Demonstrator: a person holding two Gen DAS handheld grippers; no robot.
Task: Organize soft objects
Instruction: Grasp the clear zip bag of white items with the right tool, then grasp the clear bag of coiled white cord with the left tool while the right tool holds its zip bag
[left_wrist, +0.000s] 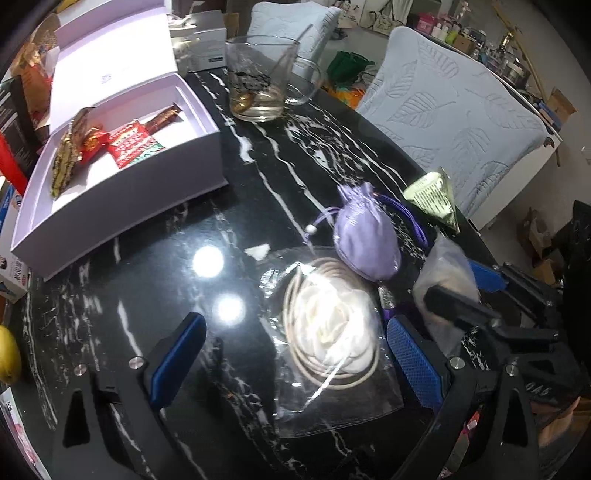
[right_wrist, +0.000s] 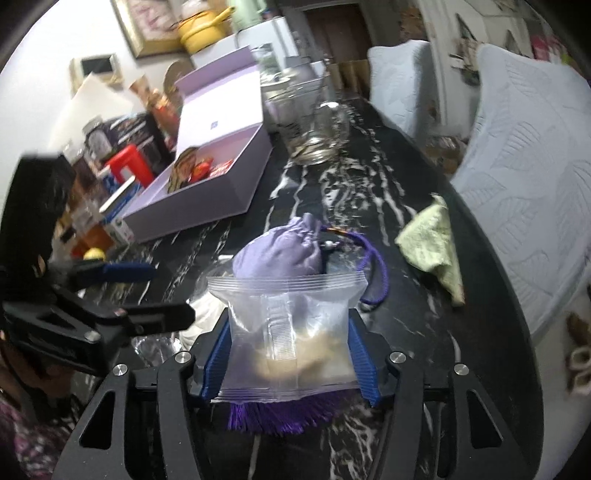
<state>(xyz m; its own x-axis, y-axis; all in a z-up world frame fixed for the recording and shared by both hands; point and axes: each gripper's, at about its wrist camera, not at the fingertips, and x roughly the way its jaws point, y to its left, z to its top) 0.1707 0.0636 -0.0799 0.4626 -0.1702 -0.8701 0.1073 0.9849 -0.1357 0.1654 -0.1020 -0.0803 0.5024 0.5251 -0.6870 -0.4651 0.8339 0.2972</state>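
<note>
- The surface (left_wrist: 155, 295), black stone veined with white, carries everything; the open lavender box (left_wrist: 122, 184) at its far left corner serves as landmark and already holds several wrapped snacks.
- The glass mug (left_wrist: 258, 81) stands just beyond the box's right end; a careless swing towards the box could clip it.
- The clear bag with a white fabric flower (left_wrist: 328, 332) lies well to the right of the box, between the left tongs (left_wrist: 295, 354), whose blue pads stand wide apart and touch nothing. Its slick film could slide away under a closing grip.
- The lilac drawstring pouch (left_wrist: 365, 240) rests just past that bag, farther from the box, its purple cord trailing.
- The small clear packet (right_wrist: 288, 339), with something beige inside, sits farthest from the box's near corner, clamped at both edges by the right tongs (right_wrist: 288, 354). The grip is on thin film only, so the packet may buckle or slip out in transit.
- The pale green packet (left_wrist: 436, 199) lies at the surface's edge opposite the box and could be knocked off.
- Hard to make out: the beige contents, the purple fringe under the packet, and the glare-washed flower.
</note>
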